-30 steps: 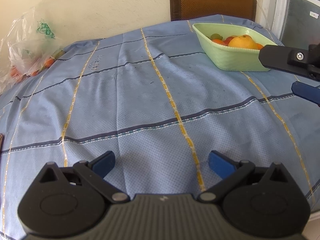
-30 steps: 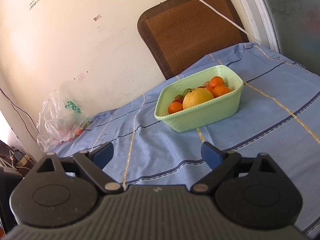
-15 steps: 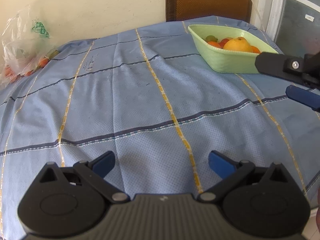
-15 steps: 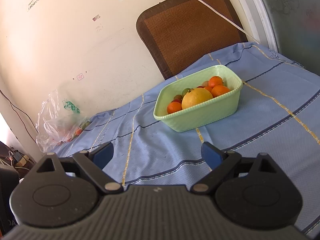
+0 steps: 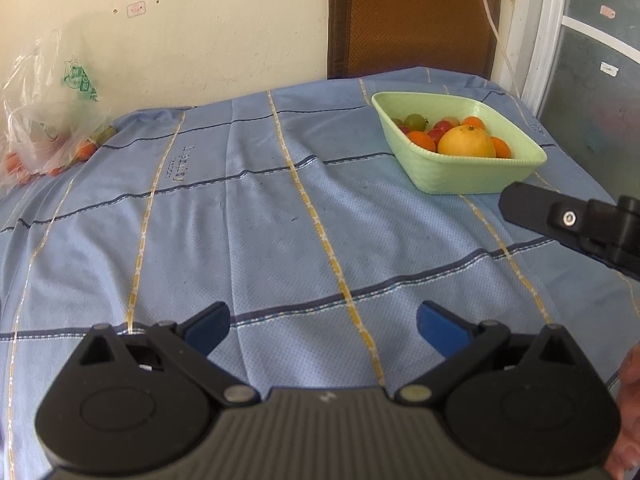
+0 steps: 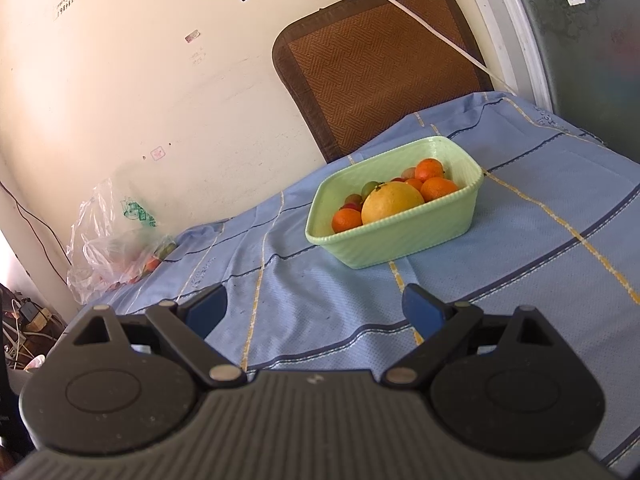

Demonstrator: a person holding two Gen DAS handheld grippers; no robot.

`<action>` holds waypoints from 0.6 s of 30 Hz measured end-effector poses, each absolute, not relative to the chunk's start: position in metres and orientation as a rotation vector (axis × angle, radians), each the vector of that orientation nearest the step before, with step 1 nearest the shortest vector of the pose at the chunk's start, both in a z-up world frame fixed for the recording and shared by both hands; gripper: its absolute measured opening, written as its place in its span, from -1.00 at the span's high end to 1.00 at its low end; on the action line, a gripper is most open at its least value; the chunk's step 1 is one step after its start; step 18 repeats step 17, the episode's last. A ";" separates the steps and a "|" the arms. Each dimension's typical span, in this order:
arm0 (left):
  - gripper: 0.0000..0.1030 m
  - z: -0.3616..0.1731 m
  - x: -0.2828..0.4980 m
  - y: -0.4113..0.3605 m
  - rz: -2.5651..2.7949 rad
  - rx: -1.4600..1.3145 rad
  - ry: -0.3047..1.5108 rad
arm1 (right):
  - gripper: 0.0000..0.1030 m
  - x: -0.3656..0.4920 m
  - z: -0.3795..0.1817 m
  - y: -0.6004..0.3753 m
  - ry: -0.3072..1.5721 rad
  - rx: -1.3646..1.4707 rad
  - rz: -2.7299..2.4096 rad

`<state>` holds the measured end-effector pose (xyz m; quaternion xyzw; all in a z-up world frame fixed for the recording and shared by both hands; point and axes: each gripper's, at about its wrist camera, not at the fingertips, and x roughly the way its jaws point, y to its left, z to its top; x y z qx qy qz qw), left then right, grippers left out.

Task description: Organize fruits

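While both tools are hovering over it, the blue checked tablecloth (image 5: 248, 216) is filling most of each frame, its yellow and dark stripes running across the middle. Behind it, at the top centre of the left wrist view, a brown woven chair back (image 5: 412, 20) is leaning against the cream wall, and a white cable (image 6: 424, 24) is crossing it in the right wrist view. At the upper left of the left wrist view, a clear plastic bag (image 5: 44, 120) is sitting at the cloth's far edge with small orange fruits showing through it. In the upper right of that view, the pale green rectangular bowl (image 5: 460, 172) is resting on the cloth, holding a large yellow-orange citrus (image 5: 466, 142), several small oranges (image 6: 347, 219), red fruits and a green grape (image 5: 415, 121). The left gripper (image 5: 323, 324) is occupying the bottom of its frame with its blue-tipped fingers spread wide and nothing between them. The right gripper (image 6: 314, 308) is likewise gaping apart and empty at the bottom of its own frame, well short of the bowl; one of its black fingers is also jutting in from the right edge of the left wrist view. A bit of a hand (image 5: 628, 412) is showing at the lower right corner there.
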<state>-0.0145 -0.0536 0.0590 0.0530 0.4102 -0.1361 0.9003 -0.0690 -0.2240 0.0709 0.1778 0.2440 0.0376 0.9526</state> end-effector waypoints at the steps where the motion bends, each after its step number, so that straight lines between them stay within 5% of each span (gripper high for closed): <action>1: -1.00 0.059 -0.014 -0.053 -0.284 0.108 0.850 | -0.86 -0.069 0.071 -0.223 0.497 0.360 0.077; 18: -0.99 0.056 -0.009 -0.051 -0.287 0.095 0.856 | -0.86 -0.070 0.071 -0.218 0.485 0.324 0.076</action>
